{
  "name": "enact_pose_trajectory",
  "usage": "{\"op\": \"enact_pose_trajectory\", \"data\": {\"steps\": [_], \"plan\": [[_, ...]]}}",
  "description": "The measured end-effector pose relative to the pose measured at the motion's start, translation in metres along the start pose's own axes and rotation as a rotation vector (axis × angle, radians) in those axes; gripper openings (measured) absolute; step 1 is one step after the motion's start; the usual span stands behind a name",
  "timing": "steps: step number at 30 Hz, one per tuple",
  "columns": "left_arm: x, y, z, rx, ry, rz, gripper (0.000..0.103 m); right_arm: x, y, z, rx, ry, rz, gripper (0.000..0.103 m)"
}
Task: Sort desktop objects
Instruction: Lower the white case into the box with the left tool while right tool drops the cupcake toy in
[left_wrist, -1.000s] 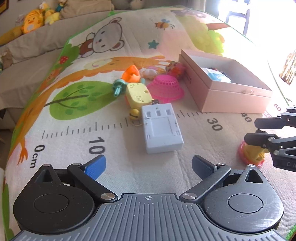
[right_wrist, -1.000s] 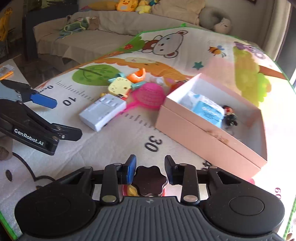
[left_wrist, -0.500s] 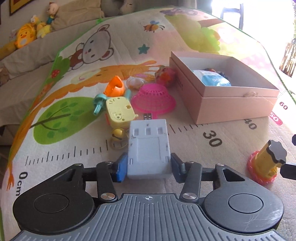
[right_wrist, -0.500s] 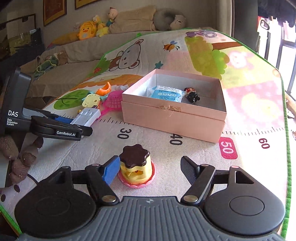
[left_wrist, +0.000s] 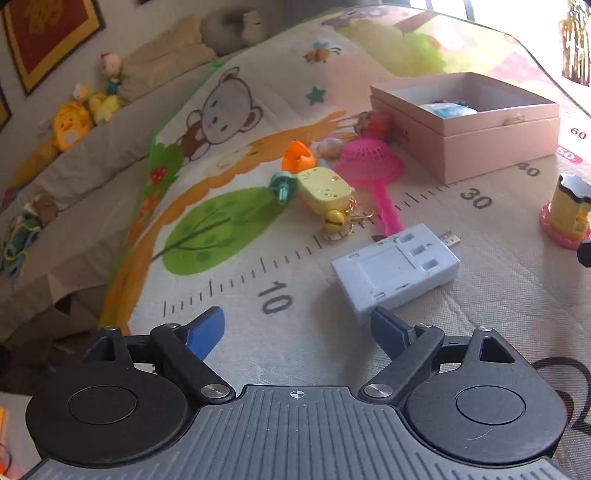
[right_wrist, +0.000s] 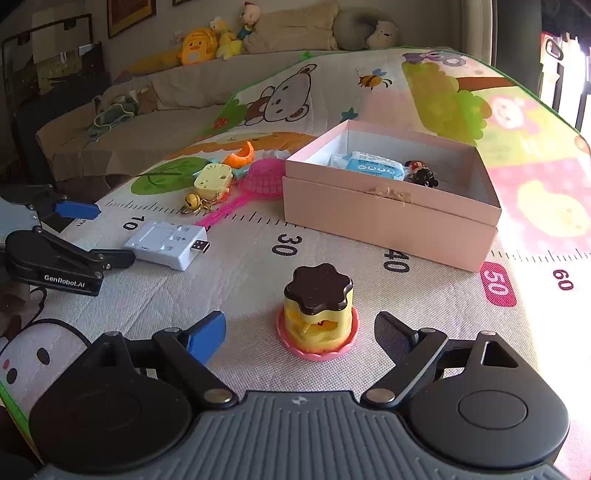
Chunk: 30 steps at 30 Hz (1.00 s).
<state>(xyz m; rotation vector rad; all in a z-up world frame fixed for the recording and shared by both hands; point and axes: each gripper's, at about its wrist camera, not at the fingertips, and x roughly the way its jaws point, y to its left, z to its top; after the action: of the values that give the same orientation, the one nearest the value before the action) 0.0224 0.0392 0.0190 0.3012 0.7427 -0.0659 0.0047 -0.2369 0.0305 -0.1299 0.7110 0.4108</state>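
Landmark taken: the open pink cardboard box (right_wrist: 391, 218) on the printed play mat (right_wrist: 229, 288). The small toy of yellow plastic with a dark brown scalloped cap on a pink ruffled base (right_wrist: 318, 314) stands upright on the mat, on the near side of the box and well apart from it. The right gripper (right_wrist: 300, 332) has its jaws spread and opening, one to each side of the toy, neither pad touching it. The pale blue-white rectangular plastic adapter with a metal plug at one end (left_wrist: 397, 267) lies flat, further from the box than the toy; the left gripper (left_wrist: 297, 332) has its jaws apart and opening, nothing between them, the adapter just off its right finger. Judgement: both items look light, rigid and smooth-skinned, hence liable to slip. The toy is best taken across its yellow barrel below the cap, which may lift off; the adapter across its long flat sides, clear of the plug.
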Motion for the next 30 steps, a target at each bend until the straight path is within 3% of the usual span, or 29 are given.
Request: {"op": "enact_pose_trajectory", "data": {"steps": [3,5,14,22,29,30], "plan": [[0.002,0.005,0.01,-0.123,0.036,-0.149,0.099,0.0,0.0,-0.002,0.009,-0.004,-0.007,0.096],[0.005,-0.003,0.016,-0.155,0.053,-0.192,0.1,0.0,-0.001,-0.002,0.021,-0.004,-0.011,0.096],[0.023,-0.05,0.037,-0.115,0.066,-0.186,0.101,-0.005,-0.003,-0.006,0.019,-0.011,-0.029,0.097],[0.035,-0.053,0.039,-0.113,0.086,-0.156,0.101,-0.003,-0.003,-0.007,0.019,-0.008,-0.029,0.097],[0.034,-0.056,0.037,-0.101,0.032,-0.125,0.101,0.002,0.001,-0.007,0.01,-0.005,-0.033,0.097],[0.033,-0.055,0.037,-0.103,0.025,-0.125,0.097,0.002,0.002,-0.006,0.006,-0.008,-0.032,0.097]]}}
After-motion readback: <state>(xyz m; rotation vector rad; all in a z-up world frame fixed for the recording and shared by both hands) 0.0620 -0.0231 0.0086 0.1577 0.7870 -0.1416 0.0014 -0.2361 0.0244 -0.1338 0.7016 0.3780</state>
